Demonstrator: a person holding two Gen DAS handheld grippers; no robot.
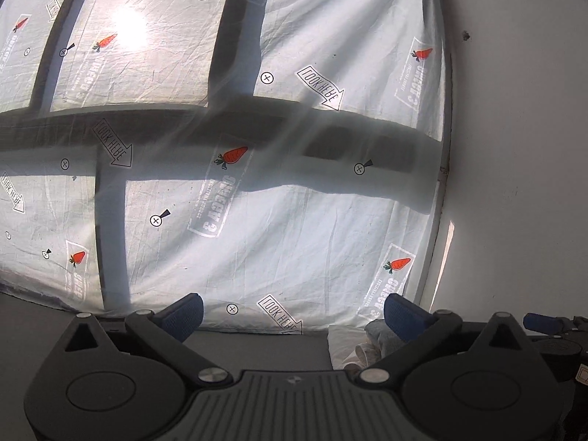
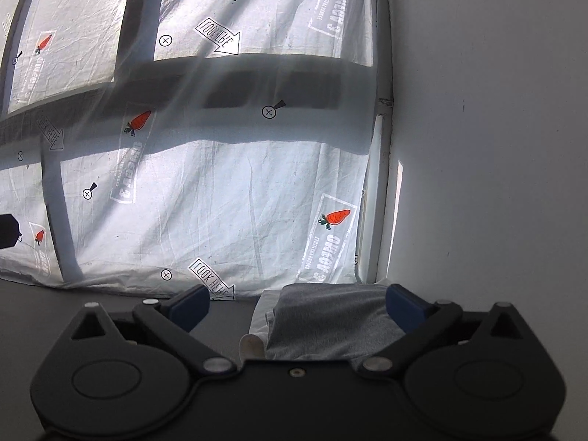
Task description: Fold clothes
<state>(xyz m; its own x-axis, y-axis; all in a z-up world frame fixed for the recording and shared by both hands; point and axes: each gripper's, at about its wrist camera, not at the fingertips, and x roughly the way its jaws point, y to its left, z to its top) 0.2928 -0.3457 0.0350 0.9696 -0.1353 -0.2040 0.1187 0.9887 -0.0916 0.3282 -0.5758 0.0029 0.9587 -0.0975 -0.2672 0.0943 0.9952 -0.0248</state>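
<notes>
While both tongs stand spread wide and empty above the grey desk (image 2: 110, 294), the left tongs (image 1: 294, 316) and right tongs (image 2: 297, 307) face a backlit curtain (image 2: 220, 191) printed with carrots. Folded grey clothes (image 2: 330, 319) lie on the desk's far side, by the white wall (image 2: 477, 147).

Folded grey garment (image 2: 330, 316) lies on dark grey table (image 2: 110, 290).

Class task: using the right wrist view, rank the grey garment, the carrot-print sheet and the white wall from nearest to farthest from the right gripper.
1. Grey garment, just ahead, toward the right jaw.
2. Carrot-print sheet, hanging behind it.
3. White wall, right side; too close to call against the sheet.
</notes>
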